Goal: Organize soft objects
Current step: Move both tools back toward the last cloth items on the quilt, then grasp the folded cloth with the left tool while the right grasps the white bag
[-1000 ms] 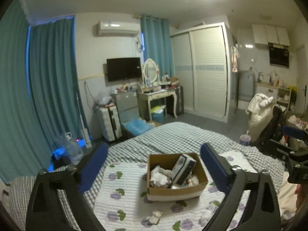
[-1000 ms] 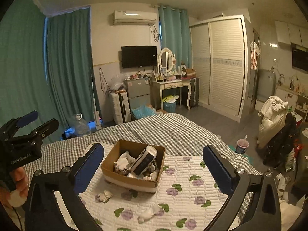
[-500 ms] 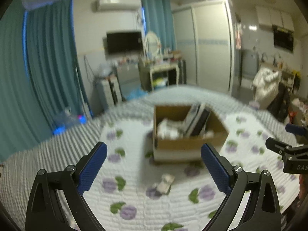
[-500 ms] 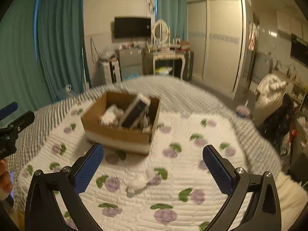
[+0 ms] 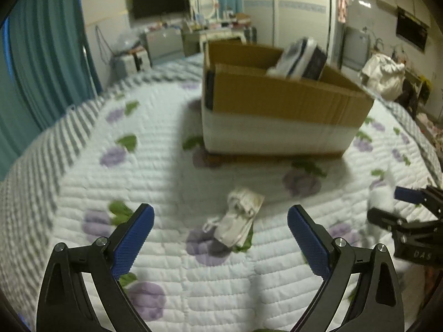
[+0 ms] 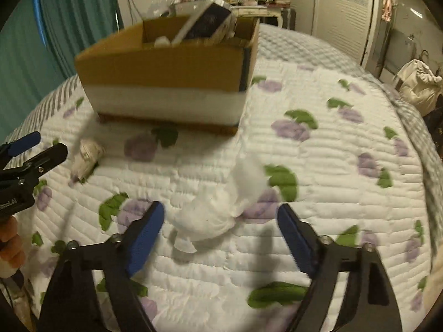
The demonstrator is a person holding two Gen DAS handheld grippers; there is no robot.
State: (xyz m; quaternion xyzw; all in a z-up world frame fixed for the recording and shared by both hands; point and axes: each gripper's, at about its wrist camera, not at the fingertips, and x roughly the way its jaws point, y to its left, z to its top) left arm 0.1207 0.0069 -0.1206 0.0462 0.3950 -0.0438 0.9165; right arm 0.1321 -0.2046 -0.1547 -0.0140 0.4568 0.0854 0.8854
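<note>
A cardboard box (image 5: 277,105) with soft items and a dark-and-white pack sits on the floral quilt (image 5: 166,166); it also shows in the right wrist view (image 6: 166,74). A small grey-white folded cloth (image 5: 241,221) lies just ahead of my open left gripper (image 5: 220,221); it also shows in the right wrist view (image 6: 87,156). A crumpled white cloth (image 6: 221,207) lies between the fingers of my open right gripper (image 6: 220,218). The right gripper also shows at the right edge of the left wrist view (image 5: 409,215). The left gripper also shows at the left edge of the right wrist view (image 6: 25,155).
The quilt lies on a grey checked bed (image 5: 36,166). Teal curtains (image 5: 41,41) hang at the left. A desk with a mirror (image 5: 205,2), a TV (image 5: 160,0) and wardrobe doors (image 5: 301,13) stand beyond the bed. A white bundle (image 5: 384,74) sits at the right.
Both grippers have dropped low and moved forward toward the quilt. The box now looms larger, and each loose cloth is now close in front of a gripper.
</note>
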